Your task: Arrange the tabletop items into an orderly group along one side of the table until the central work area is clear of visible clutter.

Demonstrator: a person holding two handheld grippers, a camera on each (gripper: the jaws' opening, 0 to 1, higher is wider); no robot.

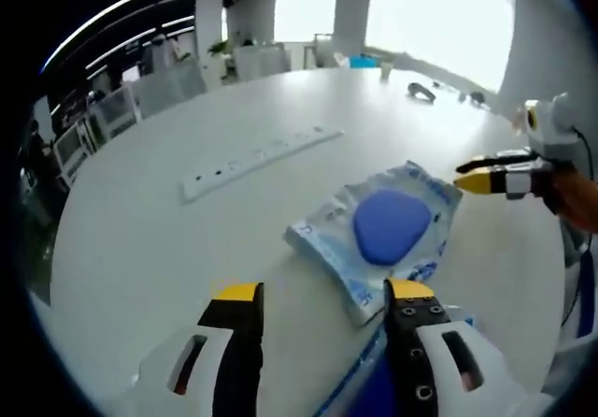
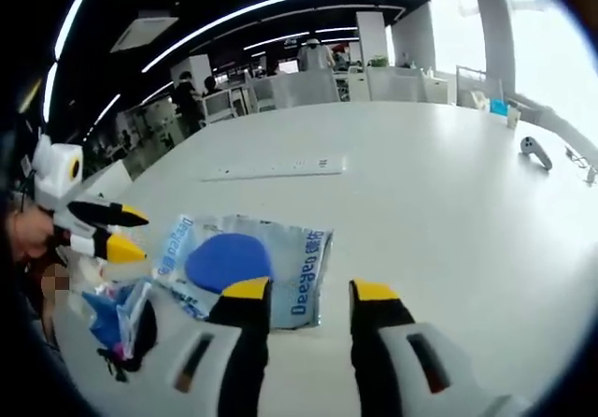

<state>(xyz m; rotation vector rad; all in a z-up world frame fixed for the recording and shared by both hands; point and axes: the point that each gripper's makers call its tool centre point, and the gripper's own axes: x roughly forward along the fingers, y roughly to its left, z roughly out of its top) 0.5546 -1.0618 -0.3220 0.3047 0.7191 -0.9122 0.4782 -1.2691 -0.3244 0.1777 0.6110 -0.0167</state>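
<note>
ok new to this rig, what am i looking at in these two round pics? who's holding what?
No robot arm: a person holds a two-jaw gripper in each hand, each carrying a fisheye camera looking along its yellow-tipped black jaws. The left gripper and right gripper both have their jaws apart, holding nothing. On the round white table lie a clear plastic packet with a blue oval pad inside, a long white power strip and a small dark controller-like object. A second, crumpled blue-and-clear packet lies near the table's edge.
</note>
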